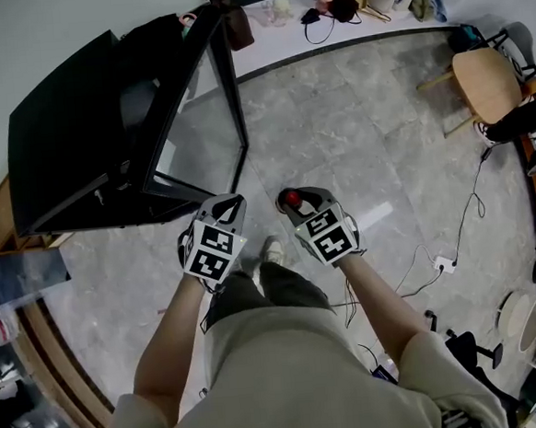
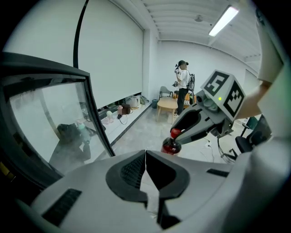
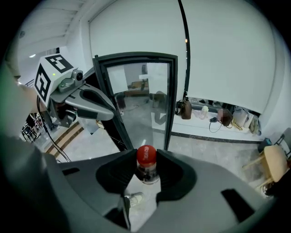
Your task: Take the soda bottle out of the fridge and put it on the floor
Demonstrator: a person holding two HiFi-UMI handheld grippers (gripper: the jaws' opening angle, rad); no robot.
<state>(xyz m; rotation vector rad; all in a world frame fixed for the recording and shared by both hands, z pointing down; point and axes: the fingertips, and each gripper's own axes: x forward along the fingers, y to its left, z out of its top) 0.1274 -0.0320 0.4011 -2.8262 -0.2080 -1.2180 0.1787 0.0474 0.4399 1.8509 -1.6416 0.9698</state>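
Observation:
A soda bottle with a red cap (image 3: pixel 146 154) and dark drink hangs upright between the jaws of my right gripper (image 3: pixel 146 169), which is shut on its neck. From the head view the cap (image 1: pixel 292 198) shows at the tip of that gripper (image 1: pixel 296 200), held above the grey stone floor. In the left gripper view the bottle (image 2: pixel 172 144) hangs under the right gripper's jaws. My left gripper (image 1: pixel 228 205) is beside it, near the fridge door's edge, jaws together and empty (image 2: pixel 146 160). The black fridge (image 1: pixel 77 131) stands at the left with its glass door (image 1: pixel 207 121) swung open.
A wooden chair (image 1: pixel 487 82) stands at the far right. A white power strip (image 1: pixel 445 263) and its cables lie on the floor at the right. Bags and clutter (image 1: pixel 339 2) line the ledge along the far wall. A person (image 2: pixel 183 86) stands at a small table (image 2: pixel 168 104) across the room.

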